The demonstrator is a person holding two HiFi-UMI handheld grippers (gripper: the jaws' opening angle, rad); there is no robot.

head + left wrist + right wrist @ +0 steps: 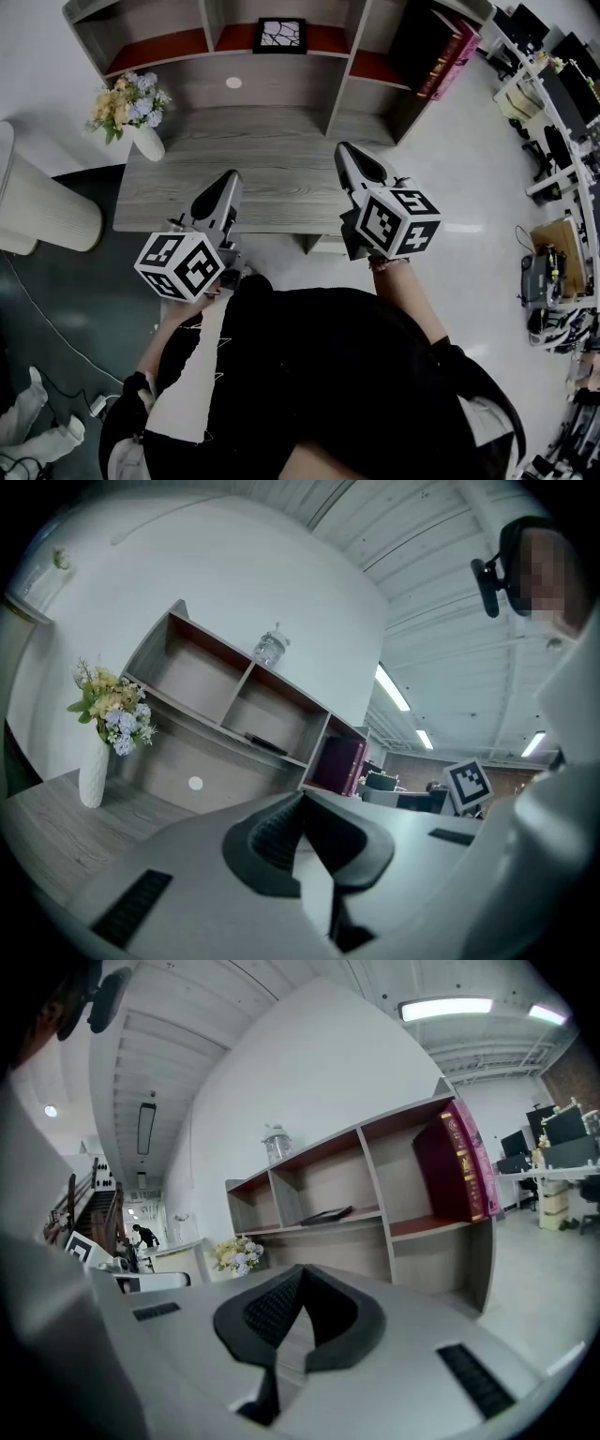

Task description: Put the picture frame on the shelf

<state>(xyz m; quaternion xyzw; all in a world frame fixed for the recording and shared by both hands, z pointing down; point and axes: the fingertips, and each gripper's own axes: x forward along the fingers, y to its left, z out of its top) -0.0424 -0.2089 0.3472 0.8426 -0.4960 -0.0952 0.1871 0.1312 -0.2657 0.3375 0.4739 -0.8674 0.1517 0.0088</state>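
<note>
The picture frame (pixel 279 34), black with a white cracked pattern, lies flat in the middle compartment of the wooden shelf (pixel 323 89) at the back of the desk. It shows as a dark slab in the left gripper view (pixel 265 743) and in the right gripper view (pixel 326 1214). My left gripper (pixel 232 176) hovers over the desk's near edge, shut, with nothing between its jaws (pixel 302 797). My right gripper (pixel 343 147) is beside it, farther forward over the desk, also shut and empty (pixel 302 1269). Both point level toward the shelf and stand well apart from the frame.
A white vase of flowers (pixel 131 108) stands at the left of the grey desk (pixel 272 159). Dark red books (pixel 450 52) lean in the shelf's right compartment. A glass jar (pixel 269 647) sits on top of the shelf. A white ribbed cylinder (pixel 37 211) stands at the left.
</note>
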